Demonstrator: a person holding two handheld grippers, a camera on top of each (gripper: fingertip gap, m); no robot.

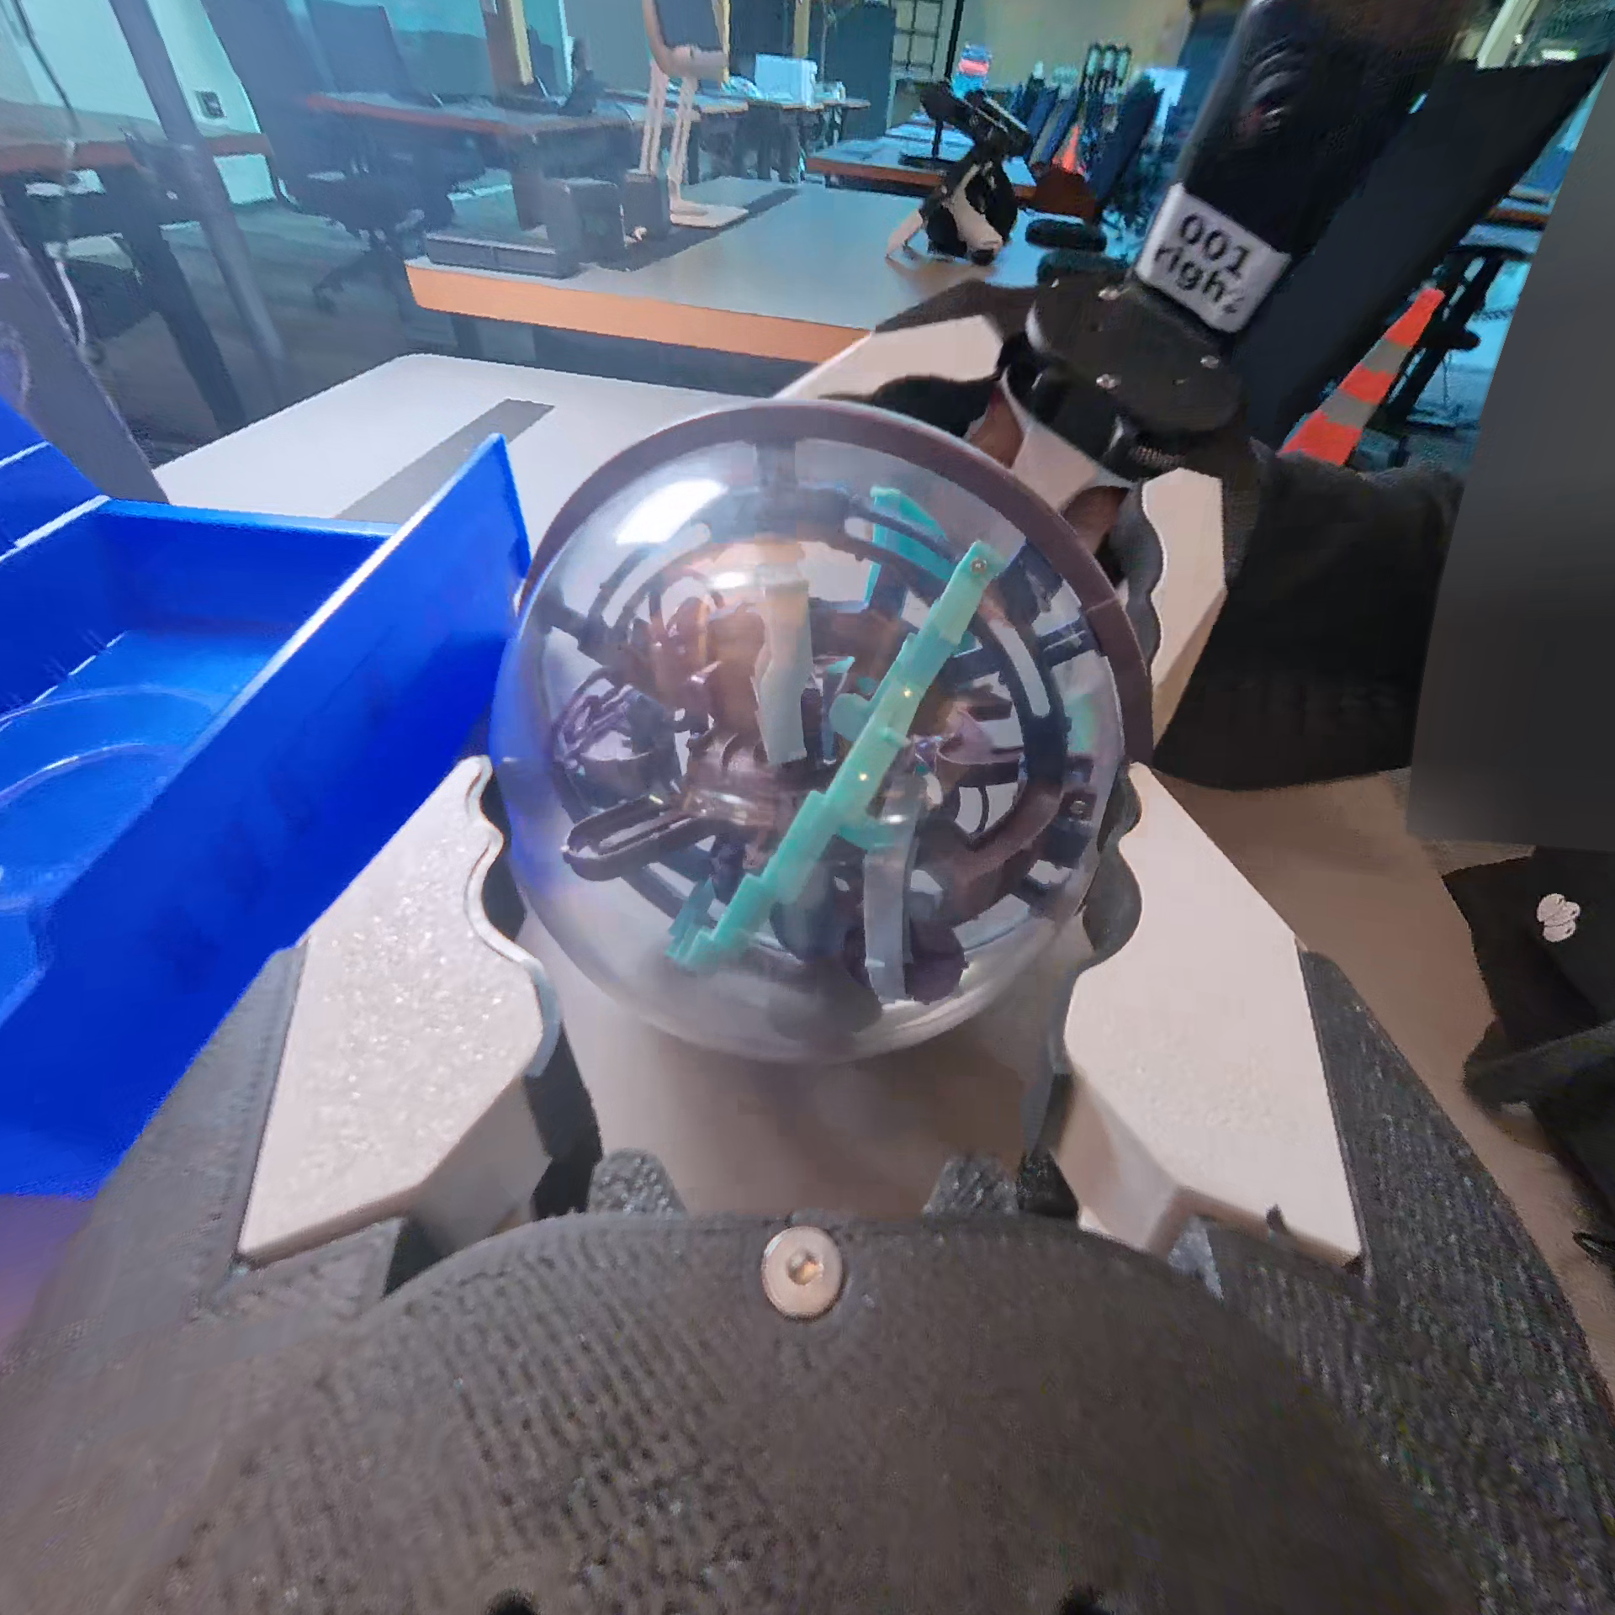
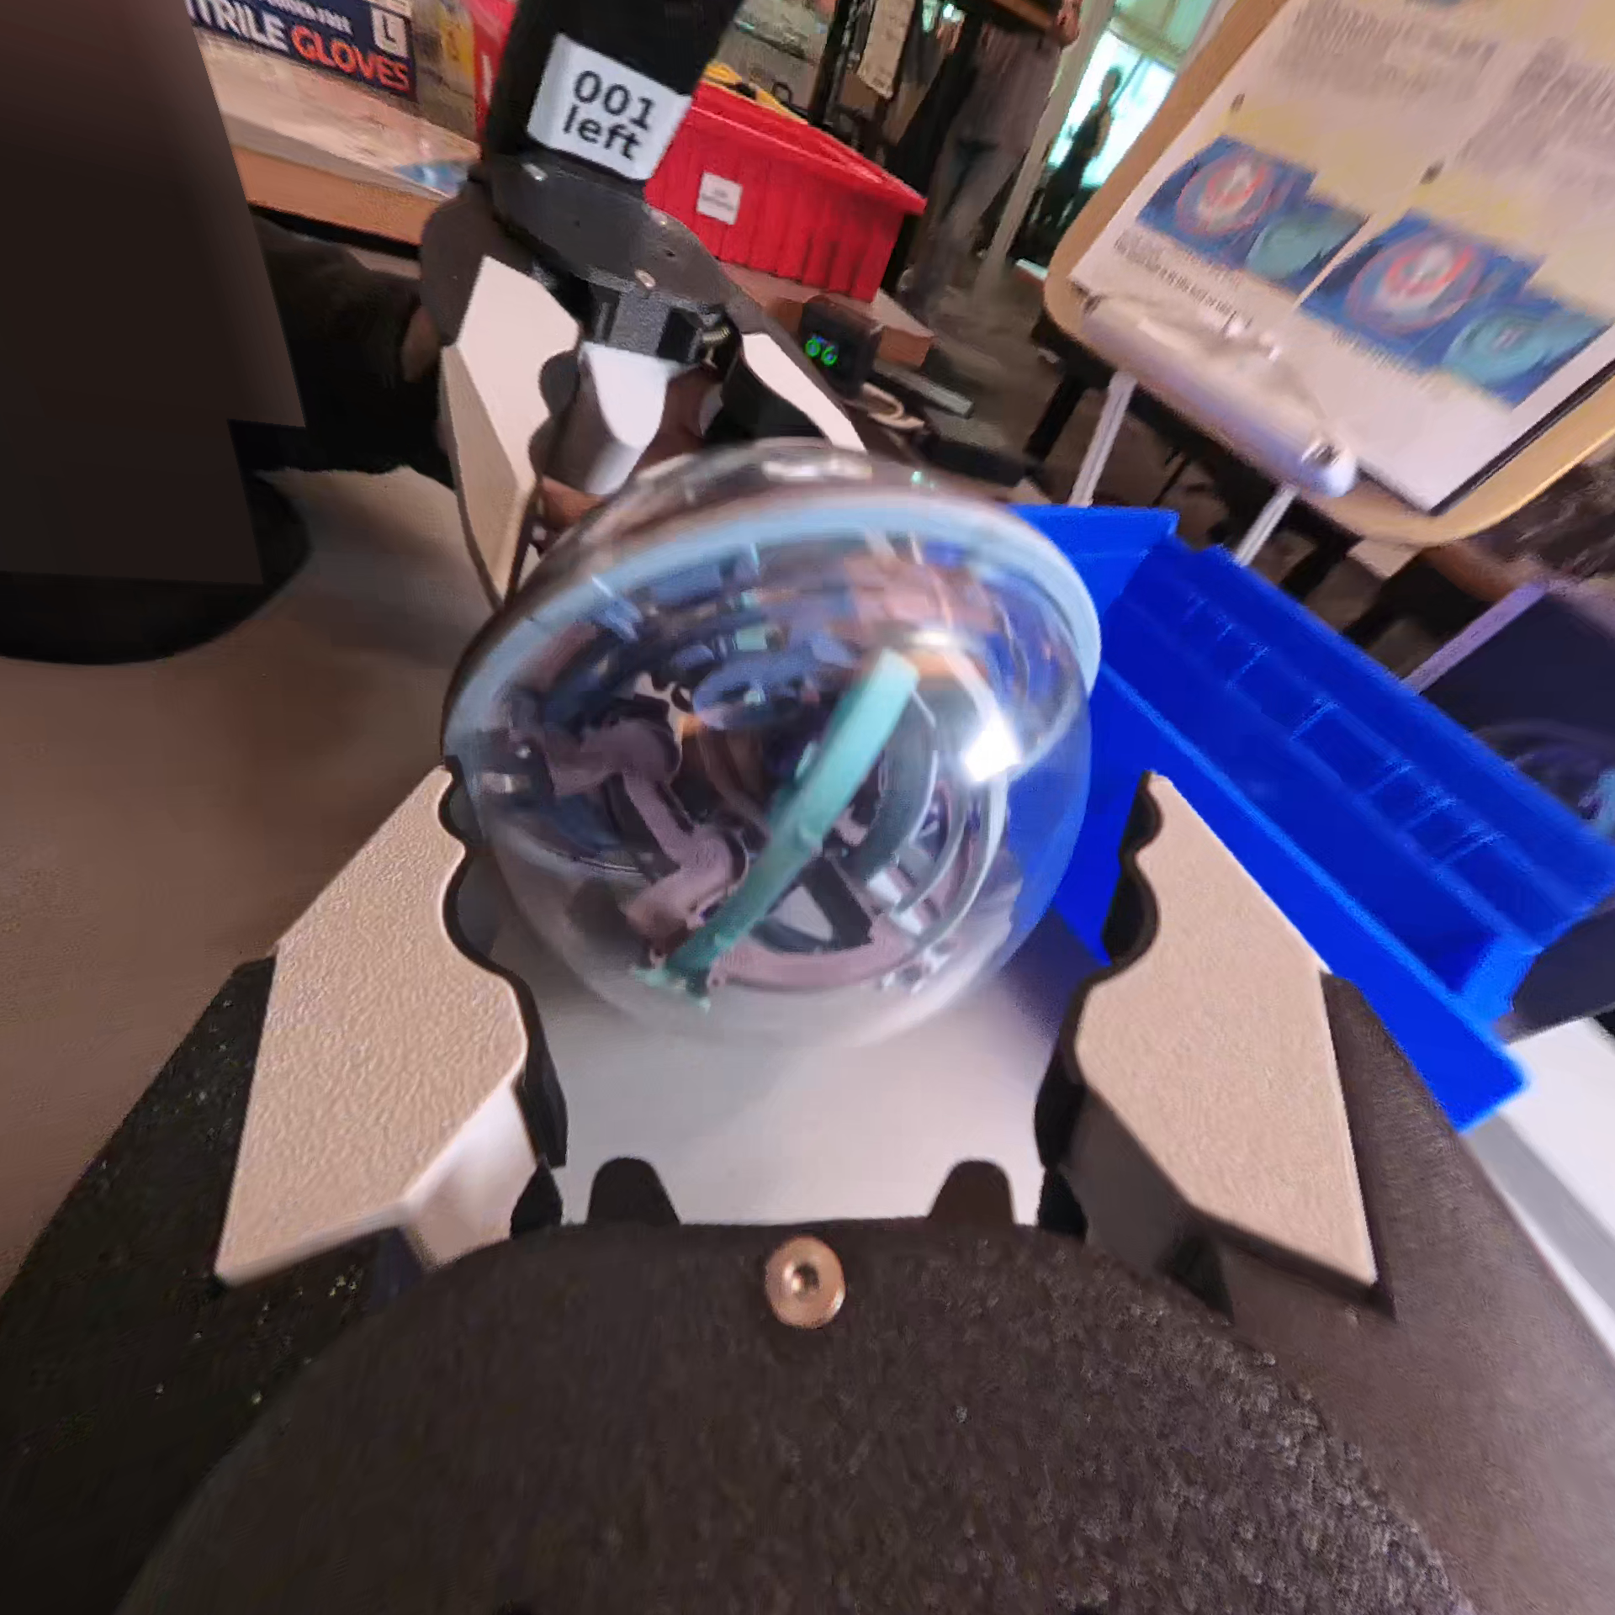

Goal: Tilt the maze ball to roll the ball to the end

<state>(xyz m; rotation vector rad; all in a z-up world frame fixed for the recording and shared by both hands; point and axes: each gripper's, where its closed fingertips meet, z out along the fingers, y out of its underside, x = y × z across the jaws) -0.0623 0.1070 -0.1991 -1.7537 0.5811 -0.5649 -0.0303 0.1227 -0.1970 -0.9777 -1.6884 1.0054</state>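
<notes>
In the left wrist view, a white printed label (image 1: 1210,262) is seen at 1 o'clock on a black handle (image 1: 1267,114). In the right wrist view, a like label (image 2: 606,114) is carried at 11 o'clock. A lettered blue box (image 2: 306,39) sits at 10 o'clock, a stickered red bin (image 2: 786,201) at 12, and a poster (image 2: 1355,218), its print blurred, at 2.

Open workroom, cool bluish light. Long desks with orange edging (image 1: 629,306) run back in rows, dark office chairs (image 1: 367,201) between. Orange-and-grey traffic cone (image 1: 1372,384) at right. Opposite side: red bin (image 2: 786,201) on a wooden table, poster board (image 2: 1363,262) leaning on a stand.
</notes>
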